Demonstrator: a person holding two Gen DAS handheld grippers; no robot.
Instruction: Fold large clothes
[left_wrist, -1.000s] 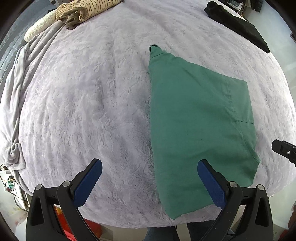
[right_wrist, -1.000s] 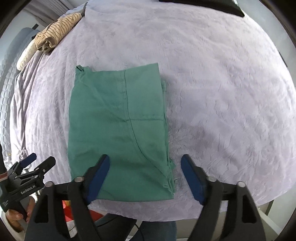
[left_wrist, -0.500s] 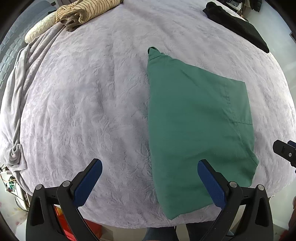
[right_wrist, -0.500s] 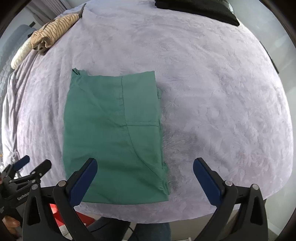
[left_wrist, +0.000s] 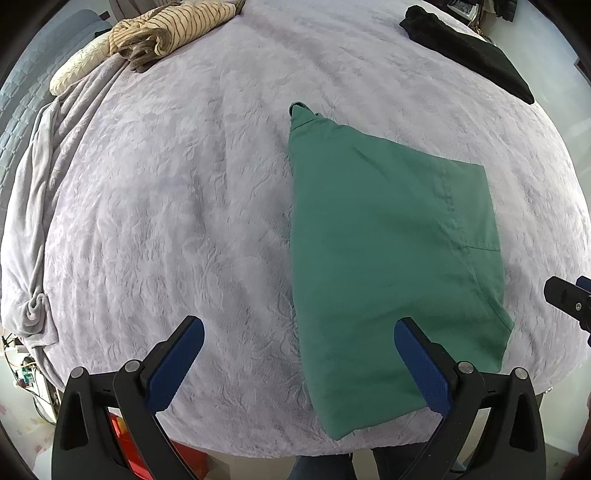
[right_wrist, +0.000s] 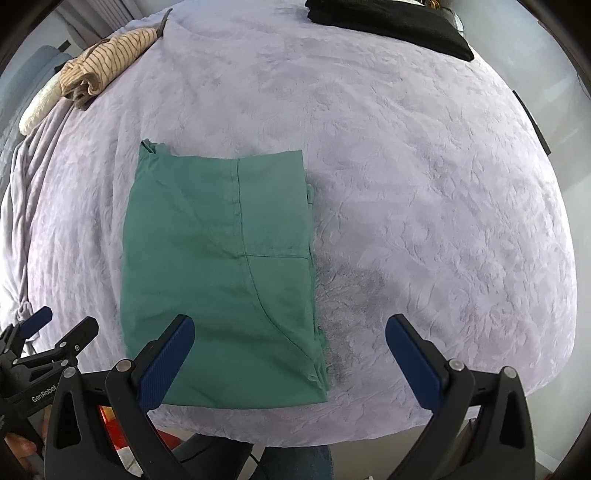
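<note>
Your left gripper (left_wrist: 299, 363): black plastic frame with triangular cut-outs, silver screws at the finger pivots, and two fingers faced with dark blue ribbed pads (left_wrist: 176, 365). Your right gripper (right_wrist: 290, 363) is the same build: black frame, silver screws, blue ribbed pads (right_wrist: 413, 365). In the right wrist view the left unit's side carries white "GenRobot" lettering. Skin of your hand (right_wrist: 18, 448) shows at the lower left edge.

A folded green garment (right_wrist: 221, 266) lies flat on the lavender bedspread (right_wrist: 424, 203). The right tongs (right_wrist: 290, 354) hover spread wide above its near right edge, holding nothing. A striped garment (right_wrist: 107, 66) and a black garment (right_wrist: 388, 22) lie at the far side.
</note>
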